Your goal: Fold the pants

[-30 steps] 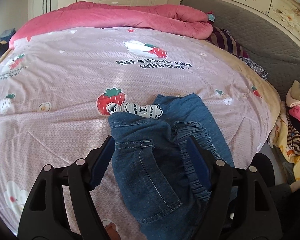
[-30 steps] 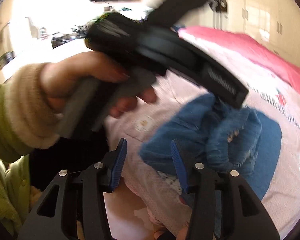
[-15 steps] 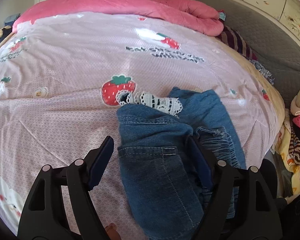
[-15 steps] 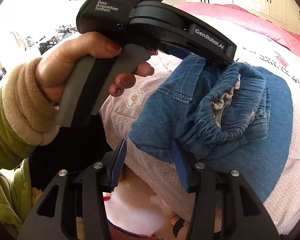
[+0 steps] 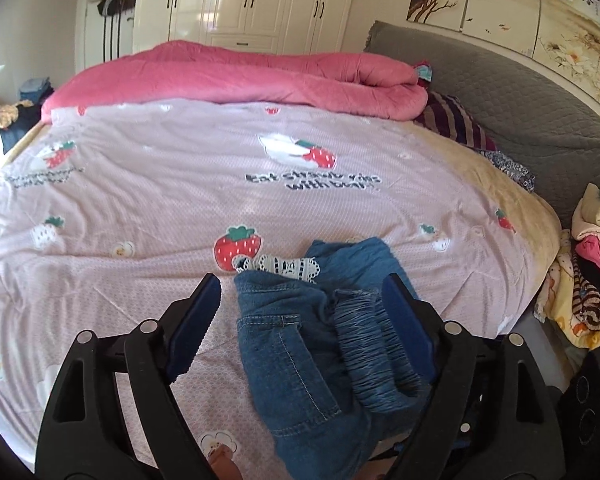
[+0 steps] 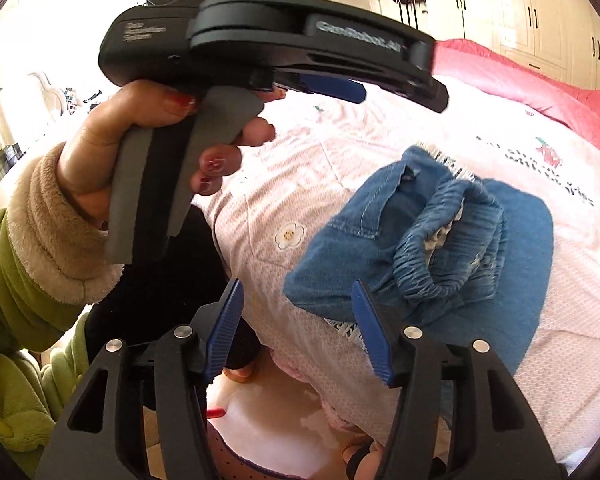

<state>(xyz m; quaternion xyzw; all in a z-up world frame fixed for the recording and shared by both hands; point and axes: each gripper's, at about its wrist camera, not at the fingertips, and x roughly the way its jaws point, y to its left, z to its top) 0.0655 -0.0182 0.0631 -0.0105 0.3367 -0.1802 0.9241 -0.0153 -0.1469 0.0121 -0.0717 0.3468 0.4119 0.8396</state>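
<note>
Blue denim pants point(image 5: 300, 344) lie bunched on the pink strawberry bedspread point(image 5: 180, 184) near its front edge, with the elastic waistband point(image 5: 376, 344) puckered and white lace point(image 5: 284, 266) showing at the far side. My left gripper point(image 5: 300, 284) hovers over them. Its jaws are opening wide, with the bundle between the pads but not pressed. In the right wrist view a hand point(image 6: 112, 148) holds that left gripper point(image 6: 400, 88) raised above the bed, apart from the pants point(image 6: 512, 240). My right gripper point(image 6: 300, 320) is at the bed's edge, jaws opening, with only a pants corner just beyond its tips.
A rolled pink quilt point(image 5: 240, 76) lies across the far side of the bed. A grey headboard point(image 5: 500, 96) and a striped pillow point(image 5: 456, 124) are at the right. Piled clothes point(image 5: 592, 264) sit beyond the bed's right edge. White wardrobes point(image 5: 252, 0) stand at the back.
The left gripper has lifted up and back off the pants, and its jaws have widened. The right gripper's jaws have also spread. The pants have settled on the bedspread.
</note>
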